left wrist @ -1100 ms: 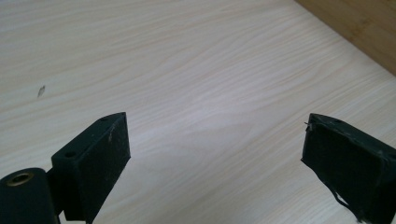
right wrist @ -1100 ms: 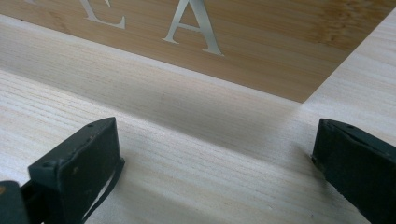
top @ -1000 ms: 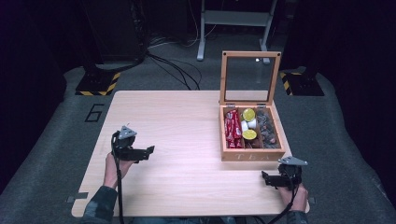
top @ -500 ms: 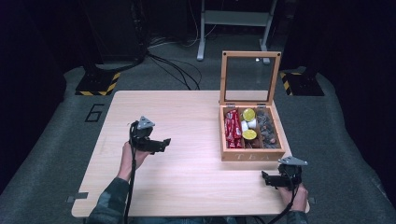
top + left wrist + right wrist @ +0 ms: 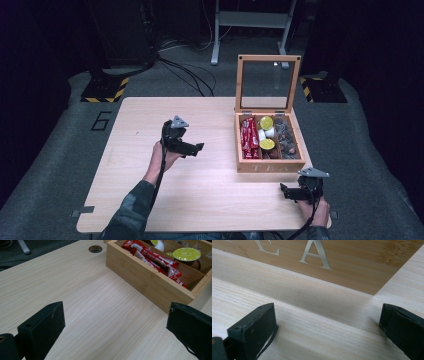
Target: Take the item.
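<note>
A wooden tea box [image 5: 269, 165] stands at the right of the table with its glass lid [image 5: 267, 84] raised. Inside lie red packets [image 5: 249, 138], yellow-lidded capsules [image 5: 266, 144] and dark items [image 5: 286, 141]. My left gripper [image 5: 198, 148] hovers mid-table, left of the box, open and holding nothing. In the left gripper view the box's left wall [image 5: 147, 282], the red packets [image 5: 155, 261] and a yellow capsule [image 5: 187, 253] lie ahead. My right gripper [image 5: 284, 192] rests near the front edge, just below the box's front right corner, open and holding nothing. The right gripper view faces the lettered front wall [image 5: 337, 262].
The light wooden table [image 5: 200, 200] has a round cable hole [image 5: 95, 249] beyond the box. Dark floor with cables [image 5: 185, 70], a yellow-black striped base [image 5: 105, 90] and a metal stand [image 5: 250, 25] lies behind the table.
My left gripper has travelled right and farther onto the table, toward the box. The right gripper has stayed put.
</note>
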Motion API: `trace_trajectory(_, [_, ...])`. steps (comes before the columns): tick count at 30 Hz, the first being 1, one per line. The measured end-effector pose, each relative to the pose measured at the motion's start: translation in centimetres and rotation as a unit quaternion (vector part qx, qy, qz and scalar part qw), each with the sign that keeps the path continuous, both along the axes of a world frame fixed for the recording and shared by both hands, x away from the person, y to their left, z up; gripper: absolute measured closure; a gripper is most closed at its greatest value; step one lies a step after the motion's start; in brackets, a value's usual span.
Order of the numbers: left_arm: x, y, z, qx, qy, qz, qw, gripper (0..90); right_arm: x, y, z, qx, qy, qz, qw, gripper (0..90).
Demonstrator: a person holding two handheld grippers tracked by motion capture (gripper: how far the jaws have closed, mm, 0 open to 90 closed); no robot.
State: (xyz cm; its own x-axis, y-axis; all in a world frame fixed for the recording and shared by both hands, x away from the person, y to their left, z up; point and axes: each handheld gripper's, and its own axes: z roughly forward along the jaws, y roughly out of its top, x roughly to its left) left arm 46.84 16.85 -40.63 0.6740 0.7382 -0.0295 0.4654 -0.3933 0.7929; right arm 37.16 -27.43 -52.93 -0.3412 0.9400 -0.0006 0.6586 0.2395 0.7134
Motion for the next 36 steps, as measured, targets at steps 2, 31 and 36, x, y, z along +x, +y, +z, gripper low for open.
trace_trajectory(2, [0.2, -0.7, 0.1, 0.000, -0.002, -0.006, 1.0000, 0.9, 0.0, 0.0, 0.0, 0.000, 0.000, 0.000, 1.0000, 0.4])
trace_trajectory(31, [2.9, -11.6, 1.7, 0.000, -0.015, -0.100, 0.9949, 0.9, 0.0, 0.0, 0.0, -0.002, -0.002, 0.000, 1.0000, 0.6])
trace_trajectory(36, [3.1, -13.6, 1.6, 0.001, -0.016, -0.120, 0.9927, 1.7, 0.0, 0.0, 0.0, -0.003, -0.005, 0.002, 1.0000, 0.6])
